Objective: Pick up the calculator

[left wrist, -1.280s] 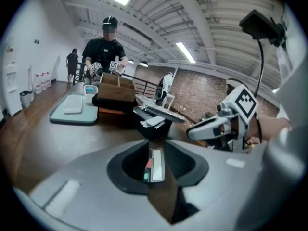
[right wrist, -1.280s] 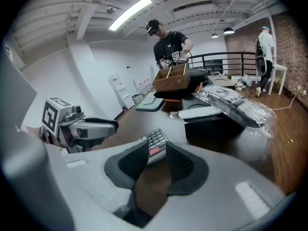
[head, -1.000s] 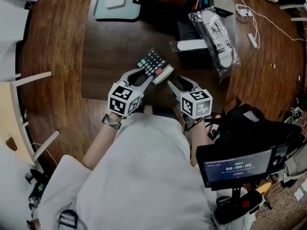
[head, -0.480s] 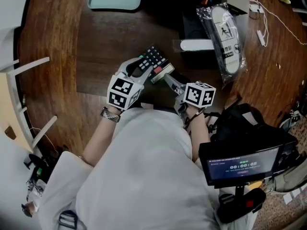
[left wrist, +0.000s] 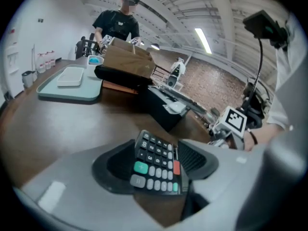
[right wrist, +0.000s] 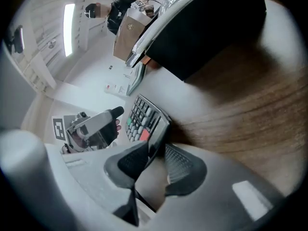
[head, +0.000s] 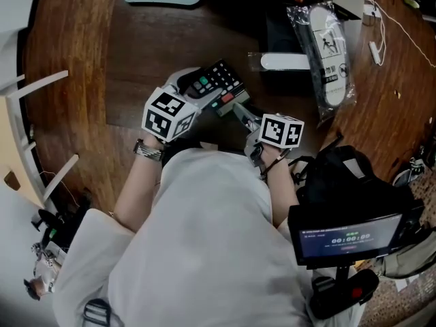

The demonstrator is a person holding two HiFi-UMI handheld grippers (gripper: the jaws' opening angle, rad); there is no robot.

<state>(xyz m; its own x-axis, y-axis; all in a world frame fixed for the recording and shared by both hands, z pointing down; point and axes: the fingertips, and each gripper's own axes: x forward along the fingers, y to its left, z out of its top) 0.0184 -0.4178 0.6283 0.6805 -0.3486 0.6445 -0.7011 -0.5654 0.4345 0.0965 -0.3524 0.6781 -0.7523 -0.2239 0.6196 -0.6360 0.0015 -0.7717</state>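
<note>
Calculator [head: 218, 84]: over the dark mat [head: 157, 53], toward the table's [head: 82, 46] near edge.
Left gripper [left wrist: 156, 165]: jaws opening wide round the keypad end.
Right gripper [right wrist: 156, 160]: jaws closing, pinching the display end.
Handling: probably best to seat the right grip before the left clears.

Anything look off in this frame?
The calculator sits tilted between both grippers, not flat. The right gripper is closing its fingers on its display end only; the left gripper is opening its fingers around the keypad. Nothing spilled or damaged.
</note>
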